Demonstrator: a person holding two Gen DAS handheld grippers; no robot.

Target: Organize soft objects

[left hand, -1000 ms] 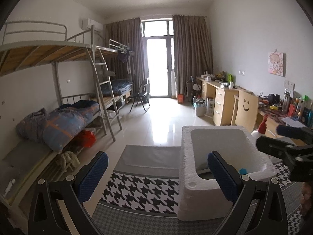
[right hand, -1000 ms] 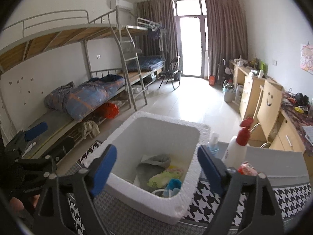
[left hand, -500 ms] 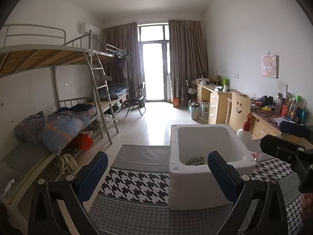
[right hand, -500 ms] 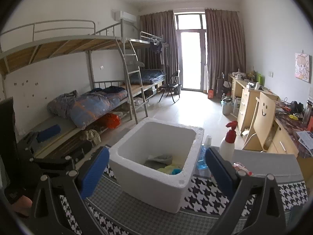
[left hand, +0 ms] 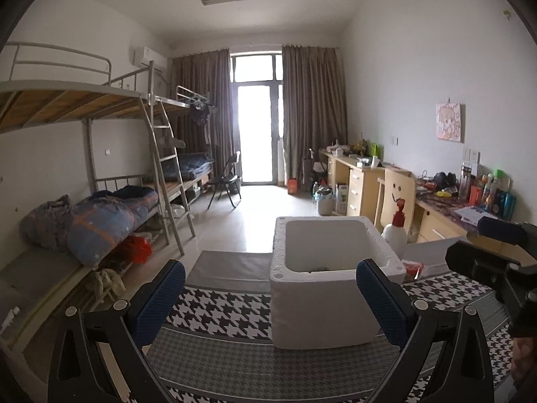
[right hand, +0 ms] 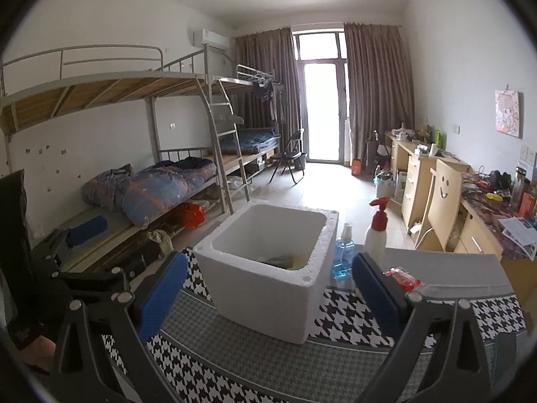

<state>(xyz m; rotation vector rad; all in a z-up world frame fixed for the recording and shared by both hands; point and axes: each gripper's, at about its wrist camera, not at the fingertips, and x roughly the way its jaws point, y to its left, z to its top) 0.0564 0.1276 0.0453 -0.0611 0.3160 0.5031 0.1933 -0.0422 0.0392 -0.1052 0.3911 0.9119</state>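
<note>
A white foam box (left hand: pixel 329 285) stands on the houndstooth table cloth (left hand: pixel 218 312). In the right wrist view the box (right hand: pixel 268 288) holds grey and yellow soft items (right hand: pixel 285 261), seen just over its rim. My left gripper (left hand: pixel 270 302) is open and empty, a short way back from the box. My right gripper (right hand: pixel 268 290) is open wide and empty too, in front of the box and apart from it. The left wrist view shows only a dark scrap (left hand: pixel 322 270) inside the box.
A white spray bottle with a red top (right hand: pixel 376 231) and a blue liquid bottle (right hand: pixel 343 255) stand right of the box. A red packet (right hand: pixel 402 277) lies near them. Bunk beds (right hand: pixel 161 188) line the left wall, desks and a wooden chair (right hand: pixel 443 198) the right.
Both grippers have drawn back from the foam box, which now looks smaller and farther off, with less of its inside showing. The right jaws spread a little wider early on.
</note>
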